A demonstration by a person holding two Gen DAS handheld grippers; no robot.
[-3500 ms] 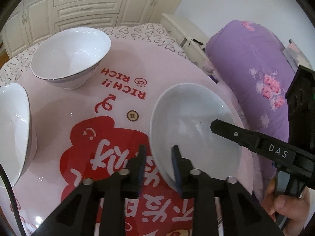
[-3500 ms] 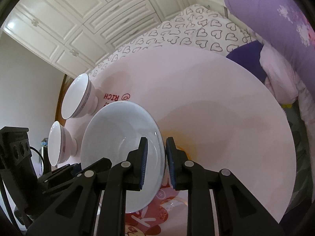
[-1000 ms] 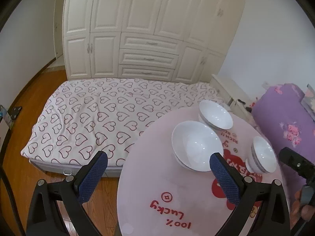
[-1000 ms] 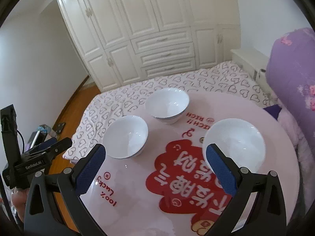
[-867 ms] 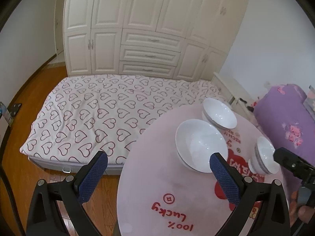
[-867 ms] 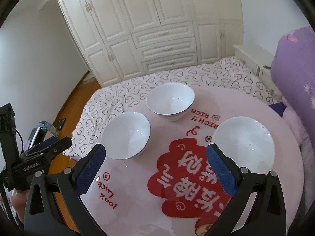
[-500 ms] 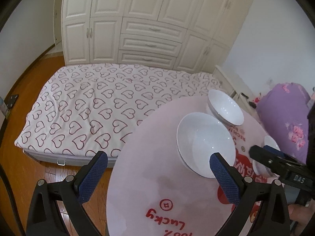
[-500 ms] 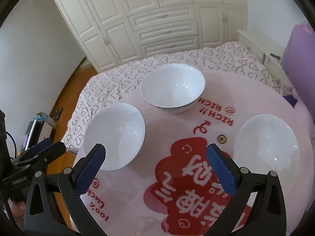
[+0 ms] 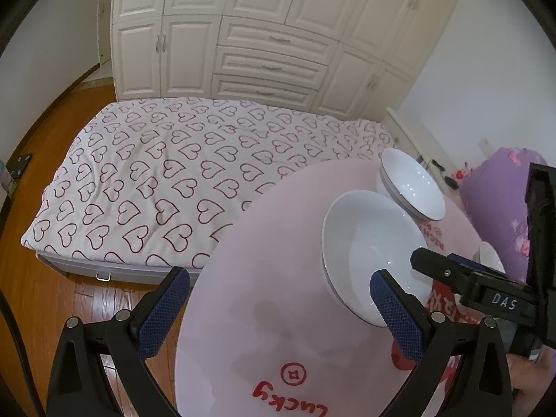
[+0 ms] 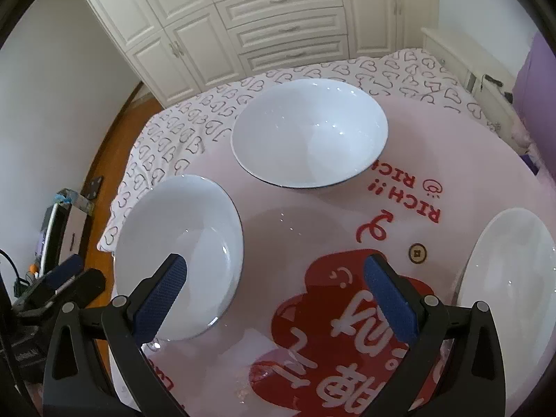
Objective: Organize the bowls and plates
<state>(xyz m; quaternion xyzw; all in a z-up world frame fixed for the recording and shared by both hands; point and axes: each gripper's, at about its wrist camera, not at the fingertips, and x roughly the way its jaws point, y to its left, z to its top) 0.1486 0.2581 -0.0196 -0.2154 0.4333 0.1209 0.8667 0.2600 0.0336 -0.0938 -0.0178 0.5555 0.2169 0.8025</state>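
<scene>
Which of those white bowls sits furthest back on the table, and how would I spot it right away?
Start at the round pink table with the red lettering, standing beside the heart-print bed. Of its three white bowls, the far bowl sits nearest that bed and the white wardrobes. Unlike the left bowl and right bowl, it lies just beyond the upside-down "RICH!!" print.

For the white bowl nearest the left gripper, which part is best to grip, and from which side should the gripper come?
Grip the thin rim of the nearest white bowl at its near edge, coming from above with one finger inside and one outside. The bowl sits upright and wide, probably too broad to span, and the left gripper is open beside that edge already.
</scene>
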